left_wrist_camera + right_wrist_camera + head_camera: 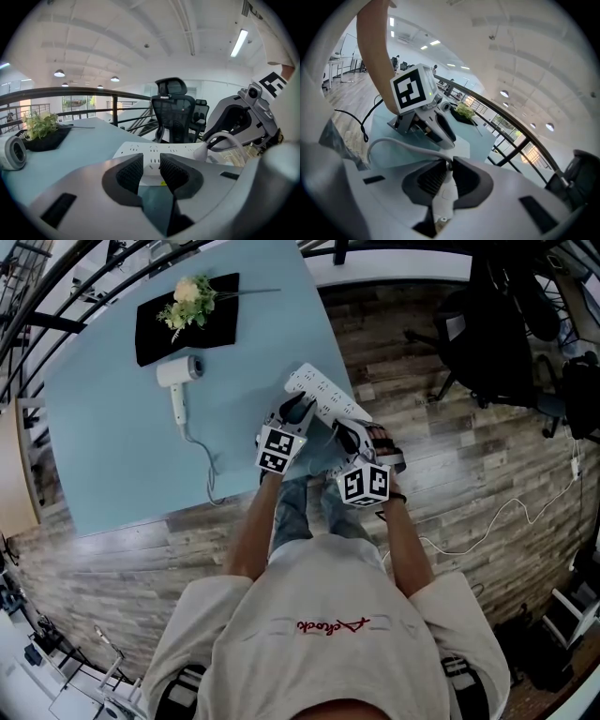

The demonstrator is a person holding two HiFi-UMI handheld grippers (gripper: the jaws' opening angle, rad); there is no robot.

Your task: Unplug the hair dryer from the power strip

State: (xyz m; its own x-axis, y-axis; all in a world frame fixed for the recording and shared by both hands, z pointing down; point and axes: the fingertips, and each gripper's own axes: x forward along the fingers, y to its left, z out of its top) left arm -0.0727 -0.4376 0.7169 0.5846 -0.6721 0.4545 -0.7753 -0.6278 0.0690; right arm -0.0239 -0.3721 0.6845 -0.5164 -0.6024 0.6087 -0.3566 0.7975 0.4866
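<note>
A smooth, pale blue table [122, 446] stands over a floor of grey-brown wood planks [469, 456]. The long, flat power strip [319, 395] of glossy white plastic lies at the table's near right edge, its top dotted with rows of sockets. The left gripper [151, 164] pinches the strip's near left end between its ribbed black pads, and white plastic fills the narrow gap between them. The right gripper [447, 171] is clamped on the white plug [445, 185], its dark pads pressing both sides. The plug still sits in the strip's right part. A round, pale grey cord [393, 143] curves out from between those jaws. Each gripper has a matt grey shell and a cube with black-and-white square markers [275, 448]. The hair dryer [178, 381], white with a short barrel and a straight handle, lies on its side far to the left, well apart from the strip. Its thin cord trails toward the table's near edge. Just beyond the dryer, a flat black rectangular tray [155, 329] holds a small bunch of pale flowers with green leaves [190, 298].
</note>
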